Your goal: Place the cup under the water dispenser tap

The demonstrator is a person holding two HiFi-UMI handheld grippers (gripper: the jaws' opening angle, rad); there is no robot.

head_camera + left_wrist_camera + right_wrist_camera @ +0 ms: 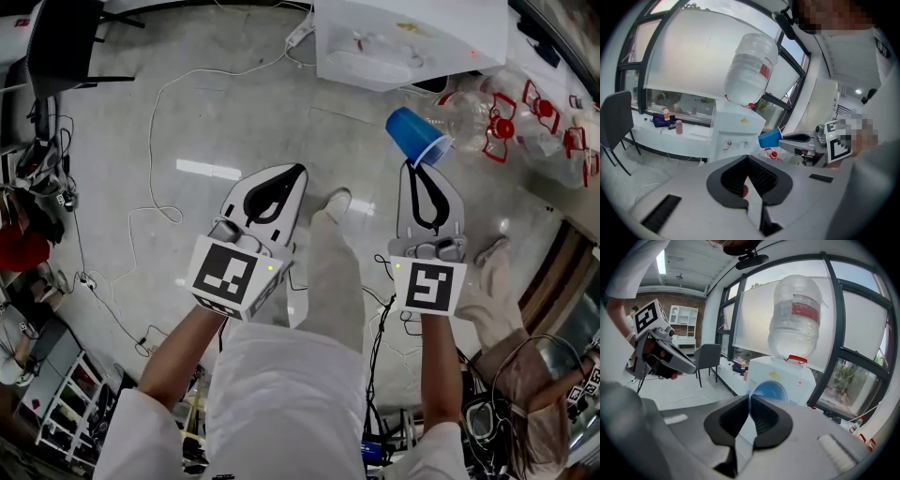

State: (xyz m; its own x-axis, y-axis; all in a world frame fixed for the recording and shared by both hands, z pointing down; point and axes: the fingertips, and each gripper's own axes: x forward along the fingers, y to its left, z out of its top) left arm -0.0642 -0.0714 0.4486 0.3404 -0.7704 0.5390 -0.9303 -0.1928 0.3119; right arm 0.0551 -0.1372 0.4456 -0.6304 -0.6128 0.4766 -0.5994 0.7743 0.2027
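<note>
We pinch cup (417,134) by rim in right gripper (424,169), cup tipped sideways; tap (728,142) straight ahead; left gripper (292,173) jaws together, empty

I am working in what looks like an open office or lab space, not a home. The floor (234,112) is bare, polished grey concrete, with white cables (150,150) trailing loose across it and a power strip (298,33) lying out. Tall black-framed windows (740,315) with white blinds run along one side, and a low white ledge (644,133) below them carries a few small bottles. A white water dispenser (785,378) with a big bottle (794,317) on top stands by the glass, with spare empty bottles (469,117) on the floor beside it. I also see a grey office chair (707,357), a brick back wall (689,302), white shelving (684,317) and strip ceiling lights (661,261).
</note>
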